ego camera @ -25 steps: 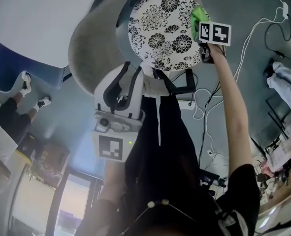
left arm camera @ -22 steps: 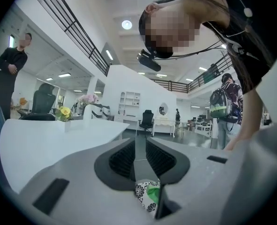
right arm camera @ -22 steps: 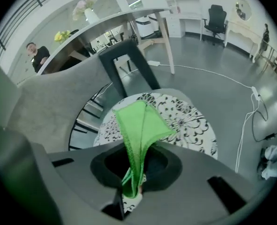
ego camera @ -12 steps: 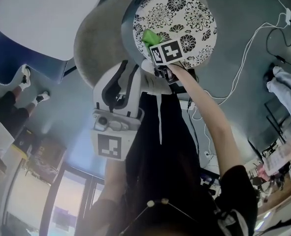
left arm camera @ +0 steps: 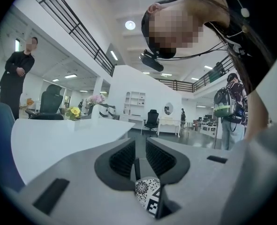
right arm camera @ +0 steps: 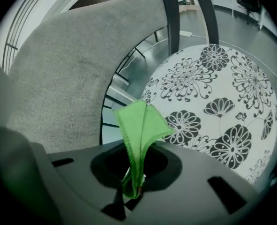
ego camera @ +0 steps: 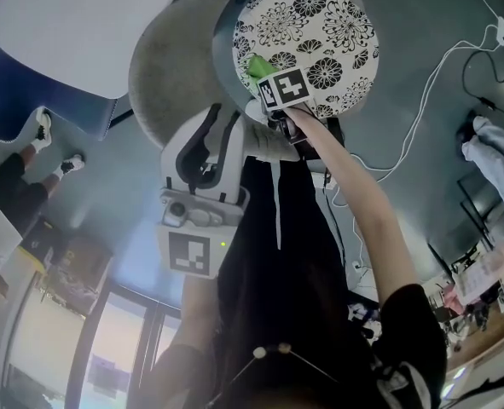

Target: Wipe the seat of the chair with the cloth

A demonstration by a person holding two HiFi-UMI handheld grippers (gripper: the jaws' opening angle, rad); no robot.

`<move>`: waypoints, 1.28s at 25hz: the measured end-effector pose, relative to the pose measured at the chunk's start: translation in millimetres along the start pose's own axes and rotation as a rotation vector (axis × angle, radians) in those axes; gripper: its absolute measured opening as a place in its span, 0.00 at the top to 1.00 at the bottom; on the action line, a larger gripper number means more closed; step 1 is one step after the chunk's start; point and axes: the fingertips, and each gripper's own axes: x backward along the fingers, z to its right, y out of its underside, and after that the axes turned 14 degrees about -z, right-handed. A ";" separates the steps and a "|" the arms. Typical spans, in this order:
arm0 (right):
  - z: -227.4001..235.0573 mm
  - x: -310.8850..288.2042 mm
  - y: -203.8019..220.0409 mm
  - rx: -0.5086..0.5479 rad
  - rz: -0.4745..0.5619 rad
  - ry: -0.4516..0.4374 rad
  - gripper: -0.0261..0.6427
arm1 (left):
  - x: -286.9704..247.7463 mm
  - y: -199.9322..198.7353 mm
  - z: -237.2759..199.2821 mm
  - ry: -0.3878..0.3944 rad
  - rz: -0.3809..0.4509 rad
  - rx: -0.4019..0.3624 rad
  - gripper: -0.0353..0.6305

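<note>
While pinched by one fold in the pressed-together jaws of the right gripper [right arm camera: 134,191], the cloth [right arm camera: 140,123] is held at the seat [right arm camera: 213,102] rim, beside the backrest [right arm camera: 58,78]. Left gripper [left arm camera: 139,162]: narrowly parted, empty. Risk: cloth dragged free by seat friction, the grip being slight.

The grey floor [ego camera: 405,7] carries the chair [ego camera: 307,37] at top centre (round floral seat). A white cable [ego camera: 439,65] trails at upper right.

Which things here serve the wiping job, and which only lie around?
For the job: green cloth, in the jaws of the right gripper; patterned chair seat.
Lying about: white table; white cable; left gripper, empty.
</note>
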 end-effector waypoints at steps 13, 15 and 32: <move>117.4 45.8 30.2 -0.175 0.047 0.115 0.89 | -10.4 -2.2 17.0 0.037 0.007 -0.007 0.85; 132.6 53.3 38.4 -0.194 0.049 0.134 0.89 | -10.9 -3.4 19.0 0.040 0.007 -0.009 0.85; 246.8 109.7 104.4 -0.412 0.086 0.267 0.89 | -16.5 -3.1 22.5 0.056 -0.003 -0.028 0.85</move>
